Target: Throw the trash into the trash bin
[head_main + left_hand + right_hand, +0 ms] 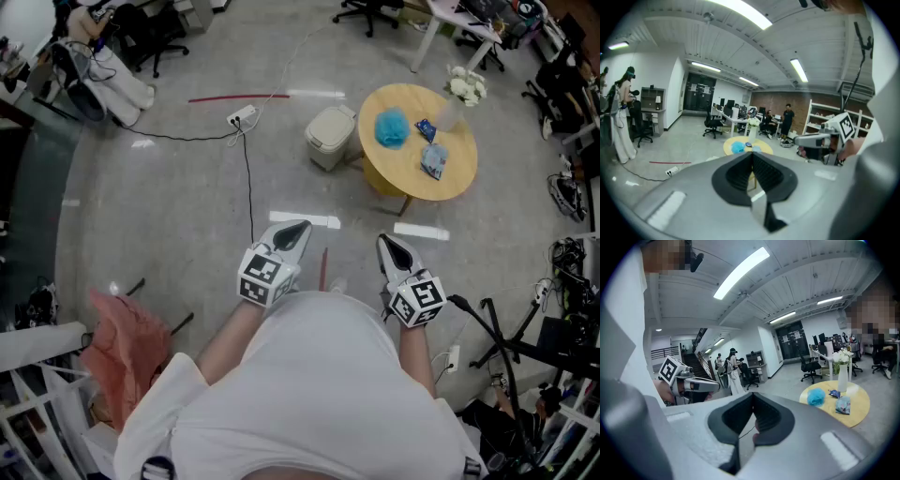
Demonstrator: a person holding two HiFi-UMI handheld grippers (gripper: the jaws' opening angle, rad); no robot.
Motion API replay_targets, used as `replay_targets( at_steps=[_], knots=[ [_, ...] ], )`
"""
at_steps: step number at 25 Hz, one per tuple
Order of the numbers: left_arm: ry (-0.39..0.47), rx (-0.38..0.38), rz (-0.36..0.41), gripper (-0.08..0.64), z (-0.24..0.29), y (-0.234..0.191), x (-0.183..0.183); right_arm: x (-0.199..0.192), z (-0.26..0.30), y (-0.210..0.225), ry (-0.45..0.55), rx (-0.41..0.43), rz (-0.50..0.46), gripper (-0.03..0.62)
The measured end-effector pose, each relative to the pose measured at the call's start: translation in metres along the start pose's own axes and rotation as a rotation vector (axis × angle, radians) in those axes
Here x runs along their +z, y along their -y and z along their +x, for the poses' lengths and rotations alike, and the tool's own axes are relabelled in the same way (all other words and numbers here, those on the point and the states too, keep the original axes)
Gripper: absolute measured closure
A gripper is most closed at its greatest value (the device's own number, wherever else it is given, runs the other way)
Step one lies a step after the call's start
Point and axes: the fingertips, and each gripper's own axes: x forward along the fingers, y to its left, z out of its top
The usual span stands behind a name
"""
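Note:
A round yellow table (450,183) stands ahead to the right. On it lie a blue fluffy ball (391,127), a dark blue wrapper (427,129) and a light blue wrapper (434,162), beside a vase of white flowers (464,89). A beige trash bin (330,136) sits on the floor against the table's left side. My left gripper (298,230) and right gripper (386,246) are held close to the body, far from the table, both shut and empty. In the right gripper view the ball (816,396) and wrapper (843,405) show beyond the shut gripper (753,394); the left gripper (752,154) faces the table (761,149).
A power strip (241,116) with a black cable runs across the floor towards me, and a red strip (234,97) lies beyond it. A pink cloth (127,342) hangs at the left. Black stands and cables (506,342) crowd the right. Office chairs and people fill the background.

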Motion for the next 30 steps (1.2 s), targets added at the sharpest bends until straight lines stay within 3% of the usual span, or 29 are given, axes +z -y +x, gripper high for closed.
replay_targets(
  at_steps=[18, 30],
  knots=[
    [-0.021, 0.011, -0.013, 0.555, 0.009, 0.008, -0.006, -0.004, -0.002, 0.010, -0.012, 0.020, 0.004, 0.603],
    [-0.026, 0.049, -0.007, 0.555, 0.030, 0.023, -0.019, -0.019, -0.022, 0.025, -0.047, 0.078, -0.089, 0.594]
  ],
)
